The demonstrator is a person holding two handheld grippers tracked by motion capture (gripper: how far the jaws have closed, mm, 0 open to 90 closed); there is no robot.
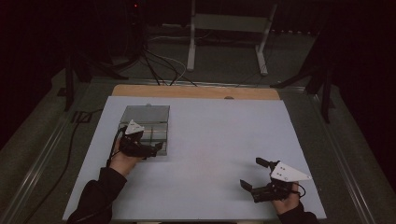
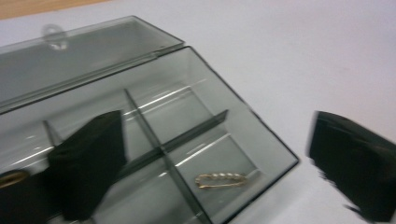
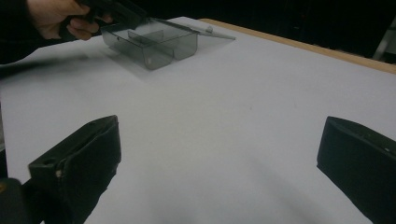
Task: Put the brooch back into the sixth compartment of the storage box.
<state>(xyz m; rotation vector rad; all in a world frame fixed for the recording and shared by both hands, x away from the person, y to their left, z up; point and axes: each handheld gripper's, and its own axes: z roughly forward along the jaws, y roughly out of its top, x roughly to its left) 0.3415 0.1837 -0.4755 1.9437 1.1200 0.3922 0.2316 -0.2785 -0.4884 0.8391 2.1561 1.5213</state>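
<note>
Left gripper (image 1: 156,148) poised over a smoke-grey transparent plastic compartment box (image 2: 196,116) with its hinged lid (image 2: 70,56) laid back, standing at the left of the pale blue-grey worktop (image 1: 219,135). The jaws are spread wide with nothing between them. A small gold chain clasp with pale beads (image 2: 220,179) lies flat on the floor of the near corner compartment, close to the front wall and clear of the dividers. Judged from its look, the piece is very light, thin and slippery on smooth plastic, and its fine links could bend under a hard squeeze; the jaws would best come straight down and pinch it gently across its narrow middle. The box itself appears light and stiff, likely to slide if nudged. Right gripper (image 1: 254,173) rests at the near right of the worktop, well apart from the box, jaws wide and empty.
</note>
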